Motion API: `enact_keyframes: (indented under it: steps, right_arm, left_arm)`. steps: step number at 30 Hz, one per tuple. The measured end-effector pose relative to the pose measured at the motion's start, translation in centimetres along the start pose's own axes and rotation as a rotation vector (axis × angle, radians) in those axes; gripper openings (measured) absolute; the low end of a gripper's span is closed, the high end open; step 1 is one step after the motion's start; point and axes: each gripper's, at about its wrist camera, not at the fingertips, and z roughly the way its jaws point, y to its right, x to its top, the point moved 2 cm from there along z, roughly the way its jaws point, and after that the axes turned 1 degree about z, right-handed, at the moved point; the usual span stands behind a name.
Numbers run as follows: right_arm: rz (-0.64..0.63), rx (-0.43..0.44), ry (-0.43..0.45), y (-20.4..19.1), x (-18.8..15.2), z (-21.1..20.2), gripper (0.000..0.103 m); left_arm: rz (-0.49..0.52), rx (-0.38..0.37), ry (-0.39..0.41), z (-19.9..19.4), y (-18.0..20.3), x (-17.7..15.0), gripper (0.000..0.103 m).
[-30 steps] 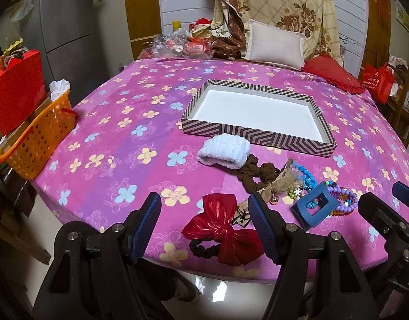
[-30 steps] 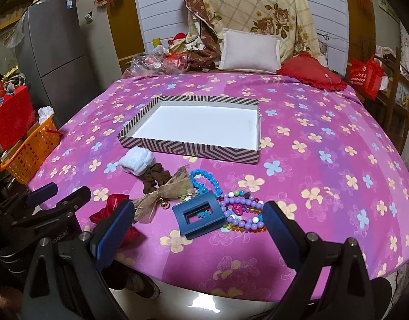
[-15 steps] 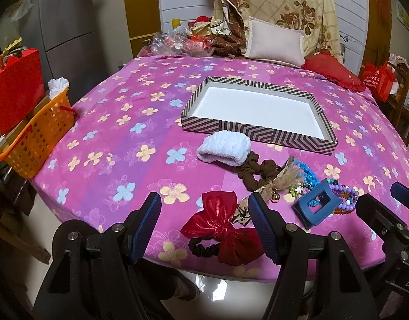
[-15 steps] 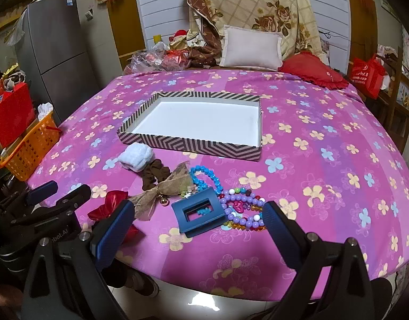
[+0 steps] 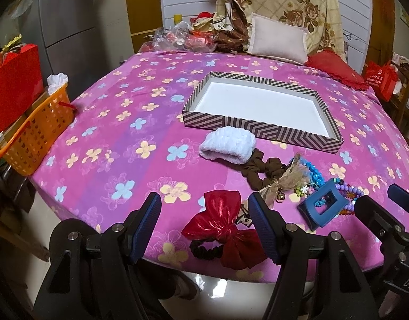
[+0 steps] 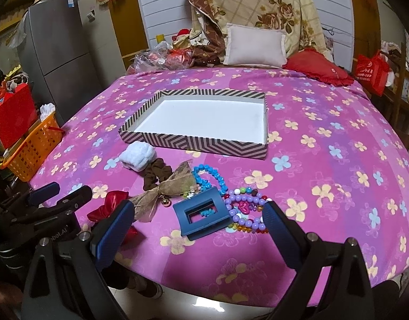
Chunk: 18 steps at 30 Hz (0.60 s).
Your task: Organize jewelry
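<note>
An empty striped box [image 5: 260, 130] [image 6: 204, 144] with a white floor sits mid-table. In front of it lie a white scrunchie [image 5: 228, 145] [image 6: 137, 156], a brown scrunchie [image 5: 260, 172], a tan ribbon bow [image 6: 167, 189], blue beads [image 6: 208, 176], purple bead bracelets [image 6: 244, 209], a blue claw clip [image 5: 323, 209] [image 6: 201, 216] and a red bow hair tie [image 5: 223, 228]. My left gripper [image 5: 205, 225] is open, with the red bow between its fingers. My right gripper [image 6: 197, 229] is open, just before the claw clip.
The round table has a pink flowered cloth [image 6: 324, 160]. An orange basket [image 5: 33, 136] and red bags stand off its left edge. Pillows [image 6: 255, 45] and plastic-wrapped items [image 5: 177, 37] sit at the far side. The floor shows below the near edge.
Both grippers have drifted slightly forward and the view tilts down a little. Nothing on the table has moved.
</note>
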Motion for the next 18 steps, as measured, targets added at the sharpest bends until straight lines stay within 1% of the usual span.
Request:
enact_keyframes:
  steps: [10, 18]
  right_arm:
    - [0.003, 0.005, -0.019, 0.4, 0.7, 1.9, 0.099]
    - [-0.014, 0.02, -0.071, 0.4, 1.2, 4.2, 0.099]
  left_arm:
    - [-0.012, 0.006, -0.019, 1.6, -0.2, 0.6, 0.069]
    - [-0.038, 0.013, -0.045, 3.2, -1.0, 1.0, 0.069]
